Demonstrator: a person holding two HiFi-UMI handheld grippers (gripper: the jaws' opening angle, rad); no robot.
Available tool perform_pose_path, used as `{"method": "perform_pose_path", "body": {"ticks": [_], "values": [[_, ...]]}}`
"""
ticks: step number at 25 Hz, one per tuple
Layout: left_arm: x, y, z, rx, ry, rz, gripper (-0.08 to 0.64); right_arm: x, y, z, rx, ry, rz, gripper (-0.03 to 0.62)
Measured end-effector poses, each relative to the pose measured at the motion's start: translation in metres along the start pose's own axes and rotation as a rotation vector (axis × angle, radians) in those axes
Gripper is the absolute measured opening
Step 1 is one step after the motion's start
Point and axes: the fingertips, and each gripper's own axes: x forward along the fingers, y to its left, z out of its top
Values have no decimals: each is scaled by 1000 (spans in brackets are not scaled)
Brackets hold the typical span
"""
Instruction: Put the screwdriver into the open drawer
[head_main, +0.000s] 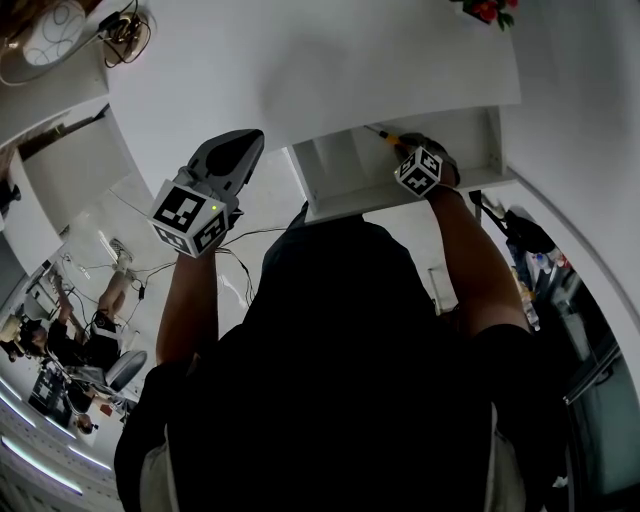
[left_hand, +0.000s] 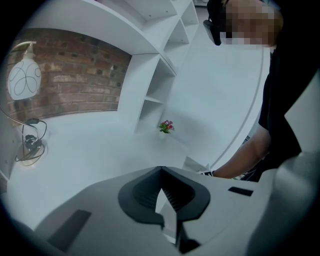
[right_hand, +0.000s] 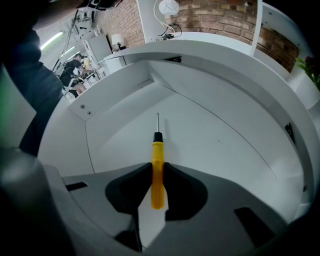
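2 jaws of the right gripper (right_hand: 157, 169) pinch the screwdriver (right_hand: 157, 150) over the drawer (right_hand: 220, 132).

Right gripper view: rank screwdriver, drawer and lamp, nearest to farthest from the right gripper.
1. Screwdriver, clamped between the right gripper's jaws.
2. Drawer, its floor just below and ahead.
3. Lamp, far beyond the drawer, top centre.

Reads as a home-style study corner staged inside an open-plan office or lab. Pairs a brick wall (left_hand: 75, 75) with a white desk (left_hand: 90, 155), white shelving (left_hand: 155, 95), a globe lamp (left_hand: 24, 80) and a small bunch of flowers (left_hand: 166, 126). Opens behind onto ceiling strip lights (head_main: 40, 465), an office chair (head_main: 125, 368) and seated people (right_hand: 75, 65) at workstations.
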Motion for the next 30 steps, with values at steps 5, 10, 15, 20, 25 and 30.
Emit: {"method": "perform_pose_path", "body": {"ticks": [5, 10, 15, 20, 25, 30], "values": [[1, -2, -1, 0, 1, -7, 15, 2, 1, -1, -5, 2, -4, 84], [-2, -2, -7, 4, 16, -9, 15, 2, 1, -1, -1, 3, -12, 84], [-4, -3, -11, -3, 17, -9, 15, 4, 0, 0, -9, 8, -16, 84], [-11, -3, -11, -7, 12, -4, 15, 3, 0, 1, -11, 13, -15, 89], [-20, -6, -11, -7, 7, 0, 15, -2, 3, 0, -13, 18, -20, 109], [-26, -14, -9, 0, -1, -4, 15, -12, 5, 3, -9, 9, -34, 112]]}}
